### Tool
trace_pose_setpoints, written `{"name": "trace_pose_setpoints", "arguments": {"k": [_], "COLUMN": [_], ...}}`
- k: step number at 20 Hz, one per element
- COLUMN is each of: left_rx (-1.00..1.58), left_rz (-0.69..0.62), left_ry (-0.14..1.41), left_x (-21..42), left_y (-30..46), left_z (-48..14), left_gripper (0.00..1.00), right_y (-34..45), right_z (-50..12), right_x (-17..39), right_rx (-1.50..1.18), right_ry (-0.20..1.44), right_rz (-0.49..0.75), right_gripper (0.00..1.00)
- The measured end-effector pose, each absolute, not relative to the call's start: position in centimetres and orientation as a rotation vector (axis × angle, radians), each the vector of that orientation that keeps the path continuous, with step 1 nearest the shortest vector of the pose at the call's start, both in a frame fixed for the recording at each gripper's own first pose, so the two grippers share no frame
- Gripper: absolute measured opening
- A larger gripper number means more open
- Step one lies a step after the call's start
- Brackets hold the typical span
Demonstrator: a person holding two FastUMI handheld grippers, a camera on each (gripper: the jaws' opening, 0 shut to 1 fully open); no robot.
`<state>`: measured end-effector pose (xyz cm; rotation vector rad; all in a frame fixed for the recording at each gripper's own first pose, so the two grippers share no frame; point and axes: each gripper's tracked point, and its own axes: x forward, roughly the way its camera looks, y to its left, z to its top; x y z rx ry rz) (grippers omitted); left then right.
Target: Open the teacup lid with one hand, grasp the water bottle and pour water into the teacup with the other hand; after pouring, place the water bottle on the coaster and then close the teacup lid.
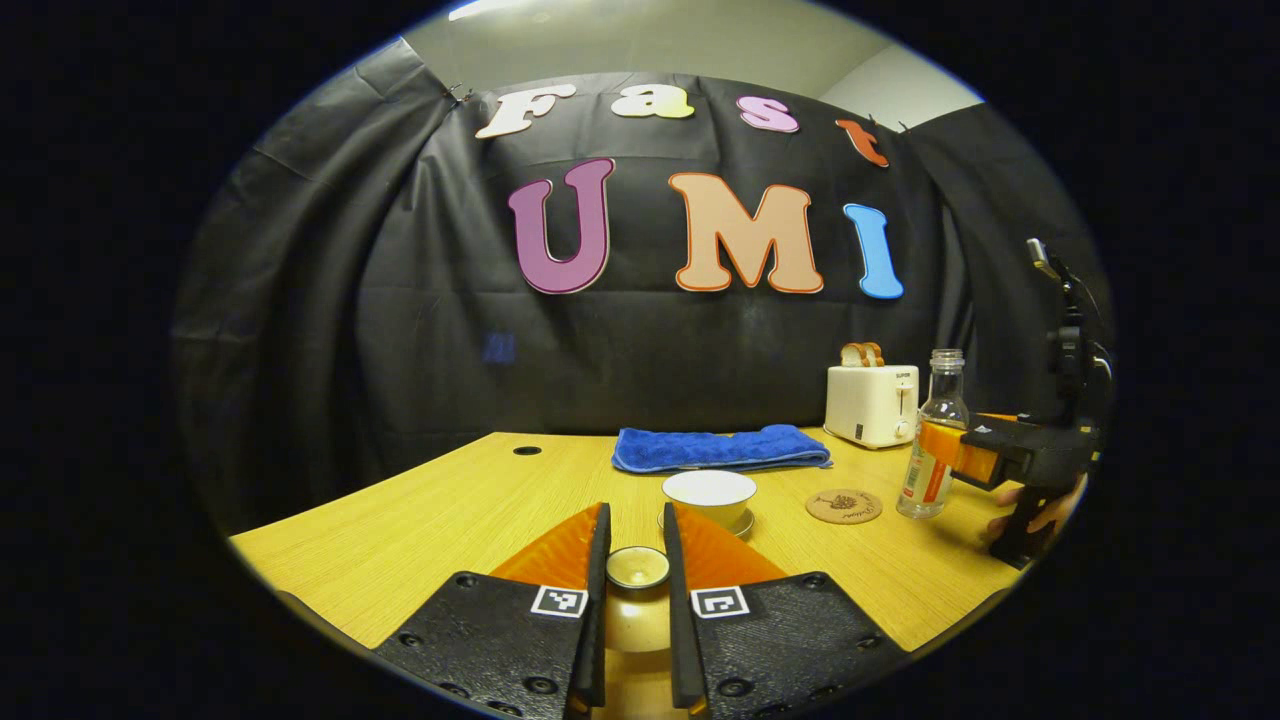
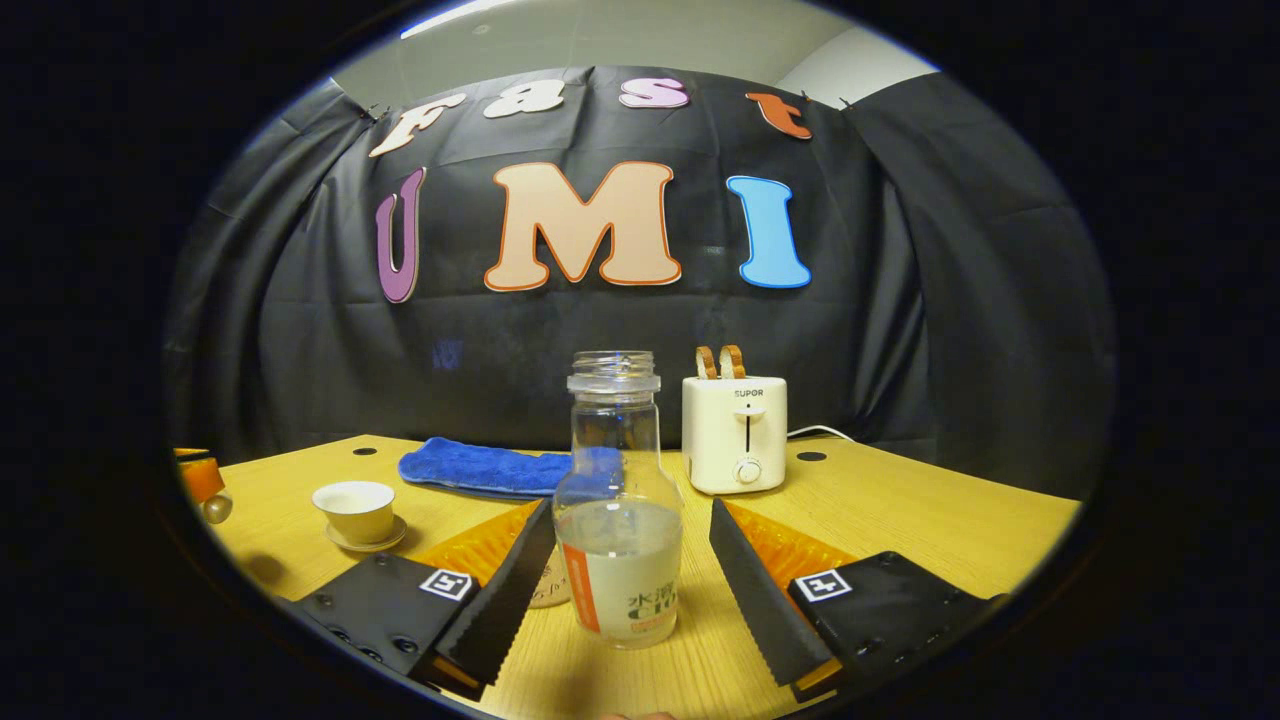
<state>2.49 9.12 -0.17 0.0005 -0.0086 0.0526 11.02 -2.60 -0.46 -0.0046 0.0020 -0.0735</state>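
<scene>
Left gripper raised just above the near edge of the wooden bench, fingers closed on the teacup lid by its knob, lid held clear of the cup. Uncovered teacup standing on its saucer just beyond the lid, about mid-bench. Round coaster lying flat to the right of the teacup, apart from it. Water bottle upright just right of the coaster, near the bench's right edge, uncapped, partly filled. Right gripper reaching in from the right at label height, with part of a hand showing below it.

In the right gripper view, fingers spread wide to either side of the water bottle, a clear gap on each side, neither finger touching it; bottle resting on the bench. Teacup off to the left, open. Folded blue towel along the far edge of the bench. White toaster with two slices of bread at the far right corner.
</scene>
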Motion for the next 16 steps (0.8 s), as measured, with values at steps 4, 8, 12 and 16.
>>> {"name": "trace_pose_setpoints", "arguments": {"k": [4, 8, 12, 16], "left_rx": [0.000, 0.000, 0.001, 0.001], "left_rz": [0.048, 0.044, 0.044, 0.022], "left_ry": [-0.009, -0.008, -0.009, -0.006], "left_x": [2.6, 2.5, 2.5, 2.6], "left_y": [9.0, 8.9, 8.9, 8.5], "left_z": [-0.2, -0.2, -0.2, -0.2], "left_gripper": [0.23, 0.23, 0.23, 0.23], "right_y": [-2.1, -1.8, -1.1, -0.7], "right_z": [-0.5, -0.5, -0.7, -0.6], "right_x": [12.8, 13.2, 13.1, 12.9], "right_rx": [-0.003, -0.004, -0.002, -0.005], "right_ry": [0.003, 0.004, 0.008, 0.010], "right_rz": [-0.070, -0.064, -0.027, -0.005], "right_gripper": [0.99, 0.81, 0.75, 0.72]}}
